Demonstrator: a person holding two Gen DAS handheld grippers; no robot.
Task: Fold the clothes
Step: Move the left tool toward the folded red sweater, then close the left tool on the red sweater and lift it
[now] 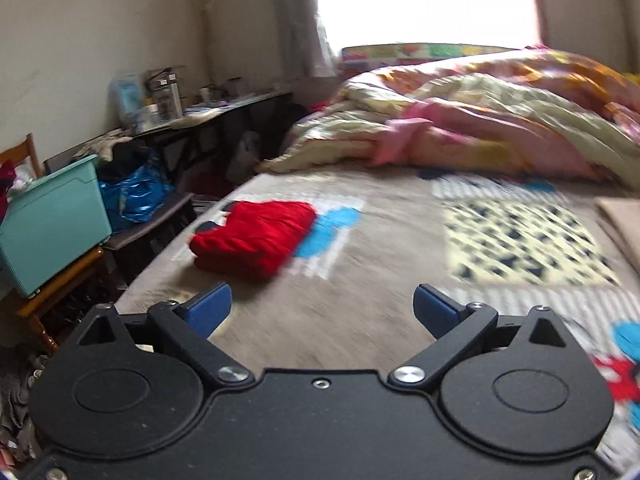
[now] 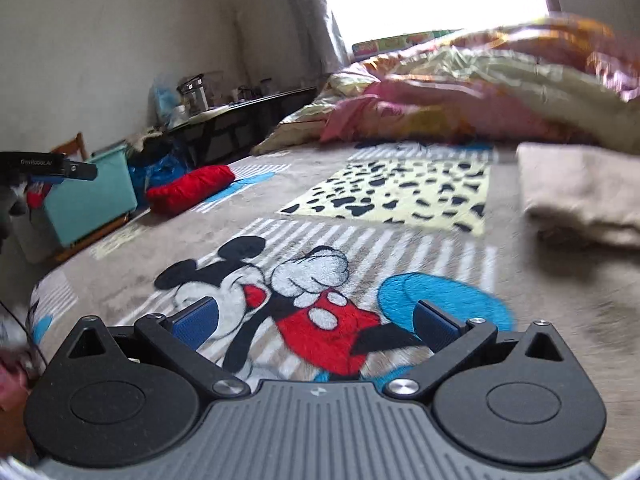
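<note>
A folded red garment [image 1: 254, 238] lies near the bed's left edge, just ahead and left of my left gripper [image 1: 322, 310], which is open and empty above the blanket. The same red garment [image 2: 190, 190] shows far left in the right wrist view. A folded beige garment [image 2: 584, 194] rests on the bed at the right, and its corner [image 1: 622, 222] shows in the left wrist view. My right gripper [image 2: 316, 326] hovers open over the cartoon-mouse print, holding nothing. The left gripper's body [image 2: 48, 168] pokes in at the far left of the right wrist view.
A cartoon-print blanket [image 2: 400, 196] covers the bed. A bunched quilt [image 1: 480, 116] is piled at the far end under the window. Beside the bed's left edge stand a teal bin [image 1: 52, 220] on a wooden chair, a blue bag [image 1: 132, 196] and a cluttered dark table [image 1: 224, 110].
</note>
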